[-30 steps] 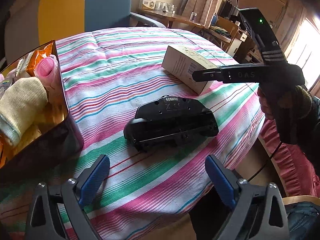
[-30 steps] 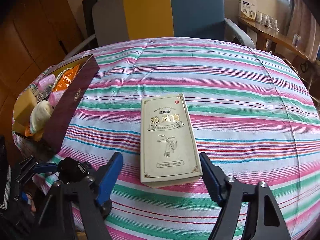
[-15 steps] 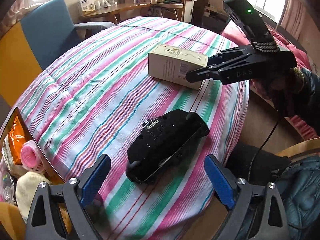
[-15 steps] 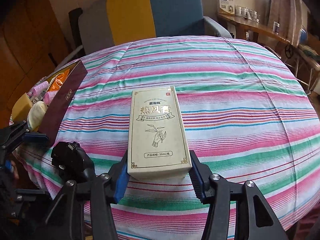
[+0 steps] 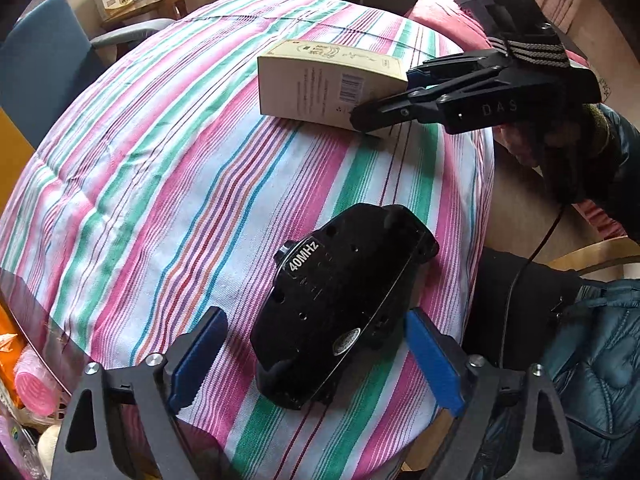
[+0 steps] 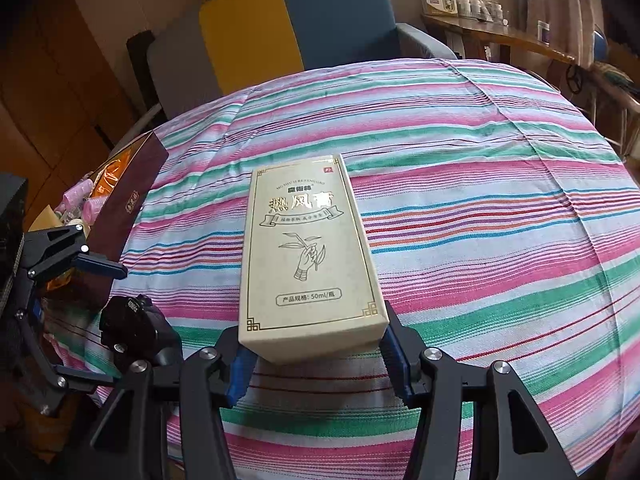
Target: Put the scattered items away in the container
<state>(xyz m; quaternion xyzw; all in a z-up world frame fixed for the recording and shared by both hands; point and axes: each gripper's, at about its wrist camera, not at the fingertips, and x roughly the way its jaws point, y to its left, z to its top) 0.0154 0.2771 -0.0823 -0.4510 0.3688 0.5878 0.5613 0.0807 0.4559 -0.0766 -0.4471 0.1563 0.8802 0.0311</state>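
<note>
Both our grippers now straddle the last two loose items on the striped table.

At the far left the maroon container (image 6: 132,208) sits at the table edge, already holding pink rollers and packets. Our left gripper (image 5: 316,356), which a second ago hung spread wide short of the black remote (image 5: 344,304), has swung round and now has it between its jaws, which are closing; the pads do not yet press. To the right, our right gripper (image 6: 316,356) has slid forward and pinches the near end of the cream box (image 6: 308,252). We judge both pieces ready to lift toward the container.
</note>
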